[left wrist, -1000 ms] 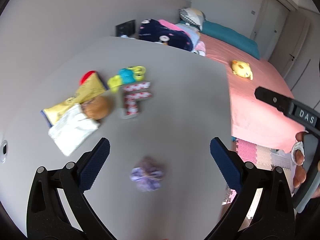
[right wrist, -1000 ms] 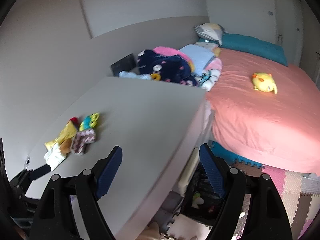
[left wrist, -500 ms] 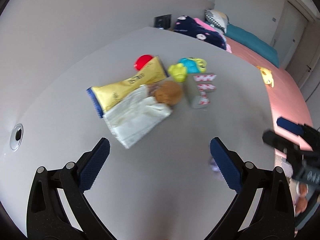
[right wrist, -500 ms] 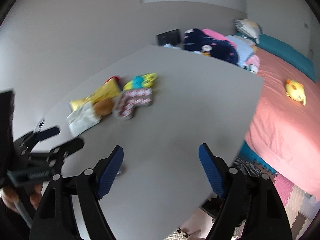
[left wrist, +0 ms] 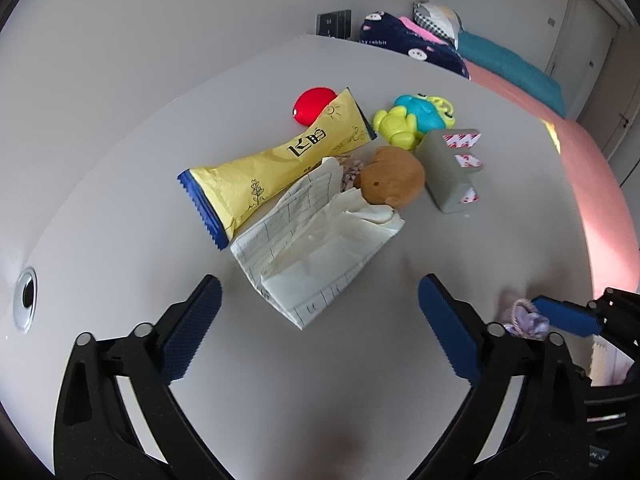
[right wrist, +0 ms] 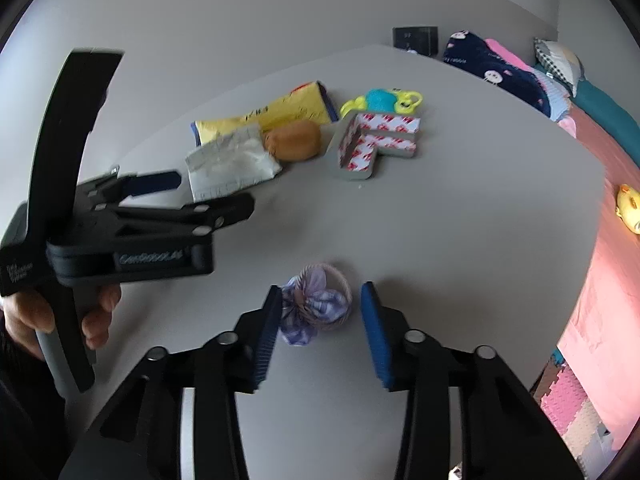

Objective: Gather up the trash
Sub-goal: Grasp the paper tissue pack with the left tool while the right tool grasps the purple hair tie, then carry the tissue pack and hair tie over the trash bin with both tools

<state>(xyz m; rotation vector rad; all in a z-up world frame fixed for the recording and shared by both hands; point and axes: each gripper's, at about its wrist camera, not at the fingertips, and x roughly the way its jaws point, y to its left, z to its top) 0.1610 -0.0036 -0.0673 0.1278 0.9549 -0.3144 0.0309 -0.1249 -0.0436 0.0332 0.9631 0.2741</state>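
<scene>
My right gripper [right wrist: 322, 320], jaws apart, straddles the scrunchie [right wrist: 316, 304] (soft, light); I'd pinch its bunched middle.

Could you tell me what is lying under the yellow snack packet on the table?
A red round object pokes out from beneath the far end of the yellow snack packet. Only part of it shows, and whatever else lies beneath is covered.

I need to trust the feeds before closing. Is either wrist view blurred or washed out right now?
Left wrist view: sharp on the yellow wrapper and folded paper; the bed at the right edge is blown out pink. Right wrist view: softer, the purple scrunchie between the right gripper fingers slightly smeared; fisheye bends the table edge.
</scene>
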